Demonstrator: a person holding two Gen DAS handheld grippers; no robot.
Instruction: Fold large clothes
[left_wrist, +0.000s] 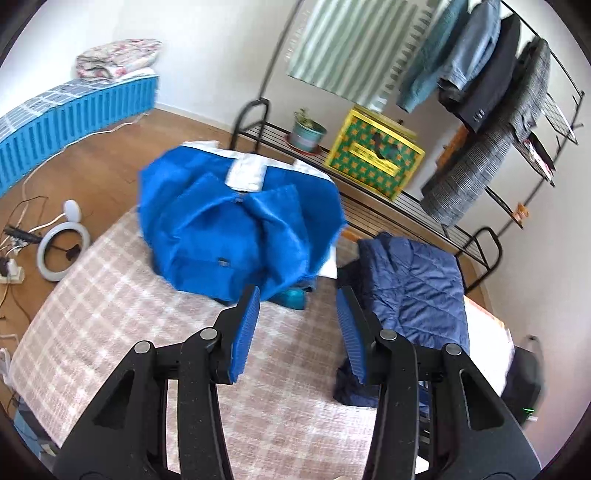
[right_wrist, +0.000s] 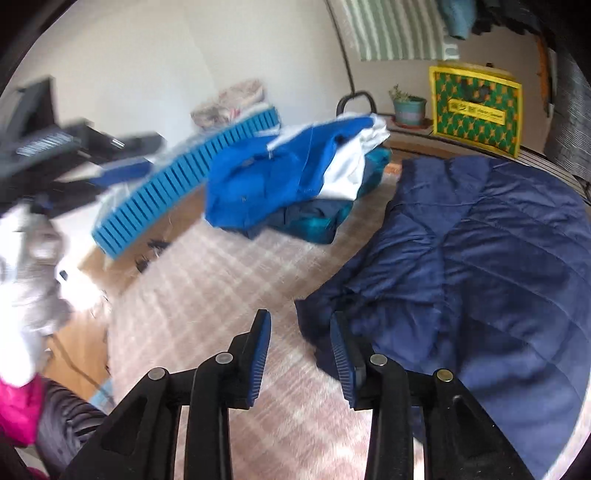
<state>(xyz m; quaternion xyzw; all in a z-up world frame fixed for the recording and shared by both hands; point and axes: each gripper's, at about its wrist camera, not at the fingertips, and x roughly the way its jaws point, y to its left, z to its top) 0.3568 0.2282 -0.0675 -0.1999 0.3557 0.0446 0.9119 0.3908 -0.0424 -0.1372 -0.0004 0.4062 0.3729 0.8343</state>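
Above the pink plaid blanket (left_wrist: 122, 295) that covers the work surface, the left gripper (left_wrist: 299, 314) hangs with its blue-padded jaws spread wide and nothing between them. Just past its fingertips lies a bright blue jacket (left_wrist: 236, 229) with white trim at the collar, folded into a rough bundle and resting on top of other folded clothes, a teal garment (left_wrist: 293, 297) peeking out at its near edge. To the right of that pile, apart from it, lies a quilted navy jacket (left_wrist: 417, 291), spread along the blanket's right side. The right gripper (right_wrist: 300, 350) is likewise released, jaws parted and holding nothing, poised over the blanket with its right finger just beside the near corner of the navy jacket (right_wrist: 480, 266); whether it touches the cloth cannot be told. In the right wrist view the blue jacket (right_wrist: 266, 184) sits farther off on its stack, and the left gripper (right_wrist: 122, 170) shows blurred at the left edge. Beyond the blanket stand a black clothes rack (left_wrist: 406, 206) with hanging garments, a yellow-and-green box (left_wrist: 376, 155) and a potted plant (left_wrist: 308, 131) on its lower shelf, a ridged blue panel (left_wrist: 74, 110), and a white ring light (left_wrist: 62, 251) on the wooden floor (left_wrist: 103, 162).
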